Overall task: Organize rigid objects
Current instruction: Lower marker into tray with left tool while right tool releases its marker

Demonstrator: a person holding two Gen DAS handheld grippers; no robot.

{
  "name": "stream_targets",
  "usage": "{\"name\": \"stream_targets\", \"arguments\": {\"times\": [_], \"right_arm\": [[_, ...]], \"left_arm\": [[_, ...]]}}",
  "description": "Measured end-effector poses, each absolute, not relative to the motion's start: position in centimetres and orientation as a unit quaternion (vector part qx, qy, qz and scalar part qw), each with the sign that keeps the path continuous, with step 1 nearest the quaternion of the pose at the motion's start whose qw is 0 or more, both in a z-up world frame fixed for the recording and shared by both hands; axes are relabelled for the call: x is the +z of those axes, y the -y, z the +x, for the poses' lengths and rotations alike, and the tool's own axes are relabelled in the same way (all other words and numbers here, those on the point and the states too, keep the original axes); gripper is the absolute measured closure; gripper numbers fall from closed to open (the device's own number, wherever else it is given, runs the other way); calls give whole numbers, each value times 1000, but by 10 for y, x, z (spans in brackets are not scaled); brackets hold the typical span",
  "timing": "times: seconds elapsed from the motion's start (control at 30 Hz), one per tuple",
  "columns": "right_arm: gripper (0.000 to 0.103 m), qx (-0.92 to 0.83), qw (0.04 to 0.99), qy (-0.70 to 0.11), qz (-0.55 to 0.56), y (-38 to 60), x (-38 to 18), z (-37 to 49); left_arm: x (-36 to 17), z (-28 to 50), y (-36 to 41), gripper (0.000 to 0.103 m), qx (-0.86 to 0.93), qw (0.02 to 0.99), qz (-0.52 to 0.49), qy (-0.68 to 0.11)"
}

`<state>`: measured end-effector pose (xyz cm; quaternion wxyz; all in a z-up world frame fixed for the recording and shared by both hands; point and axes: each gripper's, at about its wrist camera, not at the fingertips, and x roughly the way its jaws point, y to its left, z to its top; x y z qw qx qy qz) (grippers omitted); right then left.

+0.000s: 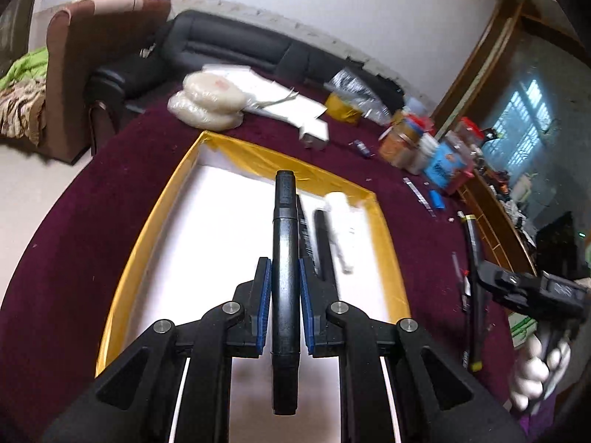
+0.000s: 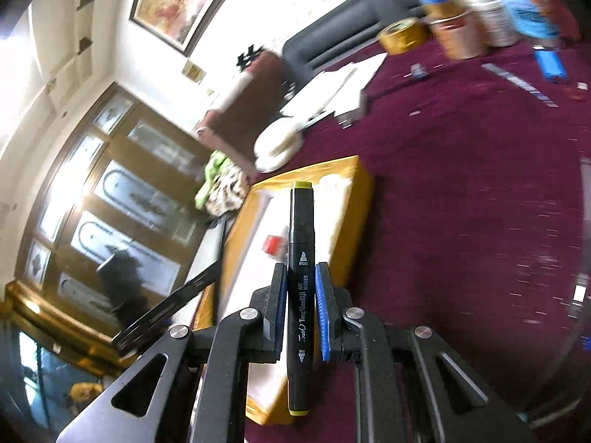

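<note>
My left gripper (image 1: 283, 271) is shut on a black marker (image 1: 283, 258) and holds it lengthwise above a shallow yellow-rimmed tray (image 1: 155, 221) with a white floor. Two black markers (image 1: 319, 236) and a white pen-like object (image 1: 338, 217) lie in the tray's right part. My right gripper (image 2: 300, 277) is shut on a black art marker with yellow-green ends (image 2: 301, 277), held above the tray's edge (image 2: 360, 199). The right gripper also shows at the right edge of the left wrist view (image 1: 532, 288), holding its marker (image 1: 474, 295).
The tray sits on a round table with a maroon cloth (image 1: 74, 258). At the far side lie plastic bags (image 1: 210, 99), papers (image 1: 288, 107), a yellow tape roll (image 1: 343, 107), jars (image 1: 402, 140) and a blue box (image 1: 447, 166). Sofas (image 1: 221, 44) stand behind.
</note>
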<state>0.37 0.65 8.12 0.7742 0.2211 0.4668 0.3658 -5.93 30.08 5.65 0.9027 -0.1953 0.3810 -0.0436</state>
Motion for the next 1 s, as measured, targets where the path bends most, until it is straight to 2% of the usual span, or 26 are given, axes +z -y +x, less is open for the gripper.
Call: {"name": "stream_targets", "arguments": {"times": [0.3, 0.53, 0.63, 0.77, 0.9, 1.0], "right_arm": [[89, 400, 730, -515, 205, -106, 68, 28], [89, 390, 695, -561, 225, -161, 36, 62], [89, 380, 700, -568, 209, -178, 32, 68], [89, 362, 713, -571, 183, -186, 30, 73], [89, 344, 731, -567, 163, -191, 34, 77], [87, 324, 749, -558, 148, -192, 38, 79]], "left_arm": [[22, 3, -329, 91, -9, 869, -201, -452], [26, 6, -336, 90, 0, 875, -203, -439], [45, -15, -340, 83, 0, 892, -198, -406], [63, -45, -351, 61, -2, 905, -216, -367], [73, -72, -357, 54, 2, 911, -229, -344], [75, -82, -357, 53, 5, 910, -238, -340]]}}
